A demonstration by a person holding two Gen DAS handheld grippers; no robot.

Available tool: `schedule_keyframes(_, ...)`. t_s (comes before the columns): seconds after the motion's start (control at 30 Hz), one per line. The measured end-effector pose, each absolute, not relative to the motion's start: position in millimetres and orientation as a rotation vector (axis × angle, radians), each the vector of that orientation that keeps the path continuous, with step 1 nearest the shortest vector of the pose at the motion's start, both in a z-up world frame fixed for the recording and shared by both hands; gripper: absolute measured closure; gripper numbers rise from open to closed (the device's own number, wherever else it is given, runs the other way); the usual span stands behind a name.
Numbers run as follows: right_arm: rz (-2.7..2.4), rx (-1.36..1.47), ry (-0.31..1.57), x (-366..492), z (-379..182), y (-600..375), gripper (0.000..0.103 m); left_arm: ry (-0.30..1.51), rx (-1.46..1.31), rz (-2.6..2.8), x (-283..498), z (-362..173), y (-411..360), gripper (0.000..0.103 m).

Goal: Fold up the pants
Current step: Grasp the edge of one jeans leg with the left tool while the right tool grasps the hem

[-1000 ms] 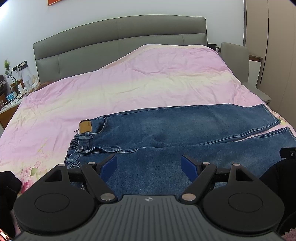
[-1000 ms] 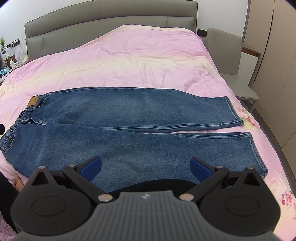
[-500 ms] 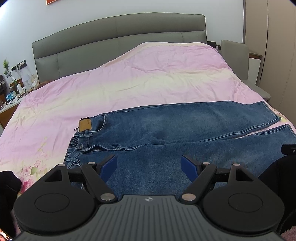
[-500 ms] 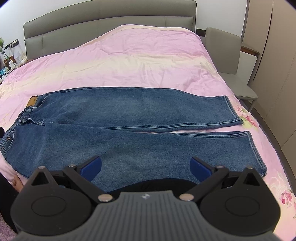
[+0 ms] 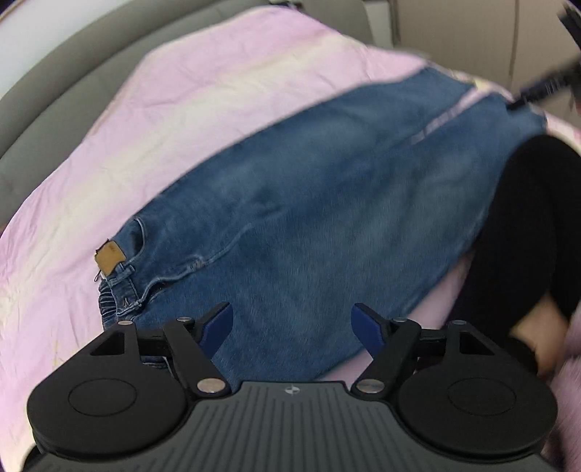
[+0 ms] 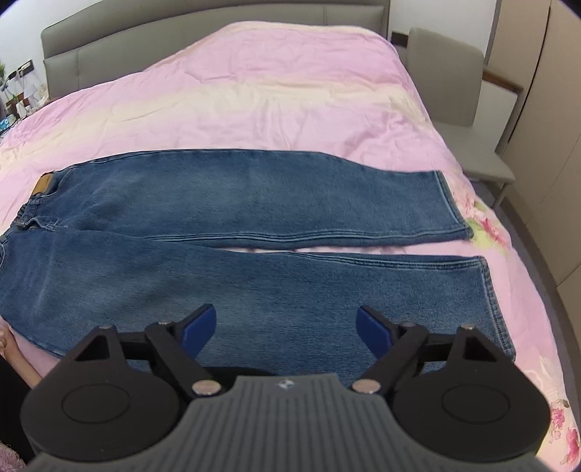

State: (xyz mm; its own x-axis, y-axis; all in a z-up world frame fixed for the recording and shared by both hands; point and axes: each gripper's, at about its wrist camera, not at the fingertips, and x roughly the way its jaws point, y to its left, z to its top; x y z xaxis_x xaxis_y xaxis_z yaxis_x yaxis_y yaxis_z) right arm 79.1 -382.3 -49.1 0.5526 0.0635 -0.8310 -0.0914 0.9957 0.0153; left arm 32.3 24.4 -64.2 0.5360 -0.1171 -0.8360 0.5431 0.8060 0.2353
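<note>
Blue jeans lie flat across a pink bed, waistband at the left, both legs side by side running right to the hems. In the left wrist view the jeans appear tilted and blurred, with the tan waist patch at the left. My left gripper is open and empty, just above the near leg close to the waistband. My right gripper is open and empty, above the near leg's lower half.
The pink bedspread covers the bed up to a grey headboard. A grey chair stands at the right side by wooden wardrobe doors. A black-sleeved arm of the person is at the right in the left wrist view.
My left gripper has dropped and tilted sharply towards the jeans' waist end; its view is blurred by motion. My right gripper has moved slightly closer to the near leg. Both stay open.
</note>
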Motion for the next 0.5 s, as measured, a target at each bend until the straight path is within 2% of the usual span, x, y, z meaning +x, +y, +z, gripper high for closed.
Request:
schedule_keyframes(0.07, 0.086, -0.019, 1.009, 91, -57, -399, 0.035, 0.977, 0.577, -0.452, 31, -78, 22, 0.016)
schedule_keyframes(0.27, 0.035, 0.007, 1.11, 119, -84, -448, 0.037, 1.08, 0.757, -0.469, 27, -124, -11, 0.016)
schedule_keyframes(0.5, 0.045, -0.127, 1.219, 135, -112, -487, 0.037, 1.133, 0.919, -0.511, 28, -171, -52, 0.016)
